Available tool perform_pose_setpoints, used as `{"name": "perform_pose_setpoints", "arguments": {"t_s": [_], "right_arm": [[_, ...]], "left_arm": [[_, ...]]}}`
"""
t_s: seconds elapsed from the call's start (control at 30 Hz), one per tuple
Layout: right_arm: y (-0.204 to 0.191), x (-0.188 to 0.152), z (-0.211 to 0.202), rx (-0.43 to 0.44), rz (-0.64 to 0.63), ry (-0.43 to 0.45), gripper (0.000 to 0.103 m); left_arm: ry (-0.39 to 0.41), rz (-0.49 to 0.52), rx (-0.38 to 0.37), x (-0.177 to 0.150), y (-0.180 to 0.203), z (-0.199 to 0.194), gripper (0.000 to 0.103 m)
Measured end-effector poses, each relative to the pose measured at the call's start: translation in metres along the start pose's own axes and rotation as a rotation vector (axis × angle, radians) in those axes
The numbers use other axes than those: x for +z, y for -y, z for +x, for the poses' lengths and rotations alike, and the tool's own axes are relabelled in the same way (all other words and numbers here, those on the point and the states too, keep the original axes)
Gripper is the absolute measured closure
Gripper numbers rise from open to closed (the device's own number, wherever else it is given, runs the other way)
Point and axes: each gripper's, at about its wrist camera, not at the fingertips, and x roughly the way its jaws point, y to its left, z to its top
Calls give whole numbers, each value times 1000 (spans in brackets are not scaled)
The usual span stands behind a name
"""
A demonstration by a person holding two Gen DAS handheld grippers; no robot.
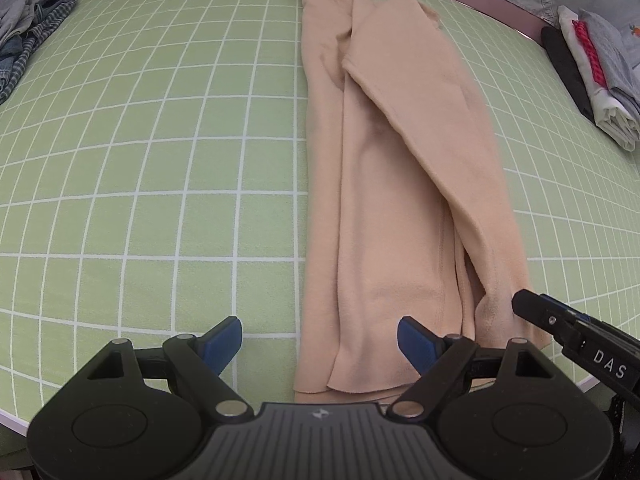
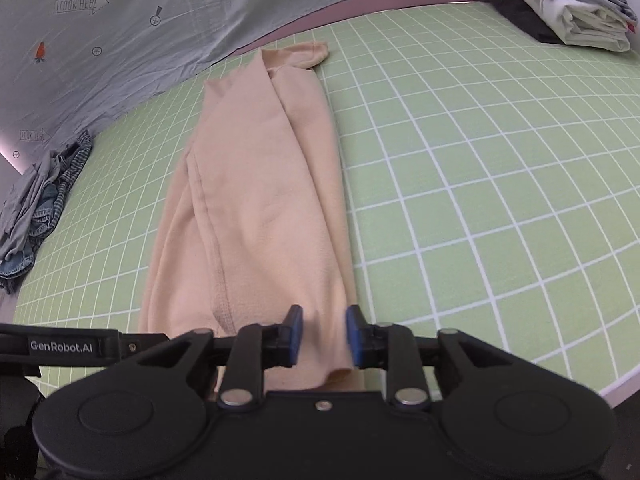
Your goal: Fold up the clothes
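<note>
Two grippers at the near hem of a long peach fleece garment (image 1: 400, 184), already narrowed into a lengthwise strip on the green white-gridded table (image 1: 140, 200), stretching from the near edge away toward the far side. Left gripper (image 1: 320, 340) spread wide, blue pads clear of the cloth's near-left corner, grasping nothing. Right gripper (image 2: 322, 336) partly parted, pads (image 2: 294, 334) straddling the near-right corner of the fabric, a visible gap on each side, so apparently not yet clamped on anything. Top flap lying diagonally across the strip, slightly loose, small ripples near the hem.

Likely step: side folds done, ready for taking up the near end and carrying it over toward the far end, halving the length. Next move probably calling for both grippers pinching the two near corners through all layers, lifting together, keeping level so the stacked flaps stay aligned. Risk: catching only the upper layer, or the diagonal flap sliding off during the lift.

Off to the sides: crumpled heap of blue denim and striped clothes (image 2: 36, 208) at the far left edge, neat stack of folded grey, white and dark garments (image 2: 568, 4) at the far right, grey carrot-print sheet (image 2: 120, 20) behind.
</note>
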Motion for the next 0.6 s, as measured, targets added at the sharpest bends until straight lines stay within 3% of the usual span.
{"name": "perform_pose_setpoints", "arguments": {"t_s": [0.17,0.27,0.3,0.5,0.53,0.6], "right_arm": [[4,5,10,66,30,-30,70],[7,6,20,90,57,-77,85],[11,6,21,122,88,-86,99],[37,13,-2,457,338,26,99],[43,12,-1,474,382,31,99],[50,10,7,400,407,2,99]], "left_arm": [[-7,-22,1,0,-3,-2,18],[-9,-34,3,1,-7,-4,18],[-7,-37,4,1,-7,-6,18],[4,-45,4,-1,-13,-15,18],[3,-47,4,-2,-15,-16,18],[-2,-47,7,-4,-16,-18,18]]}}
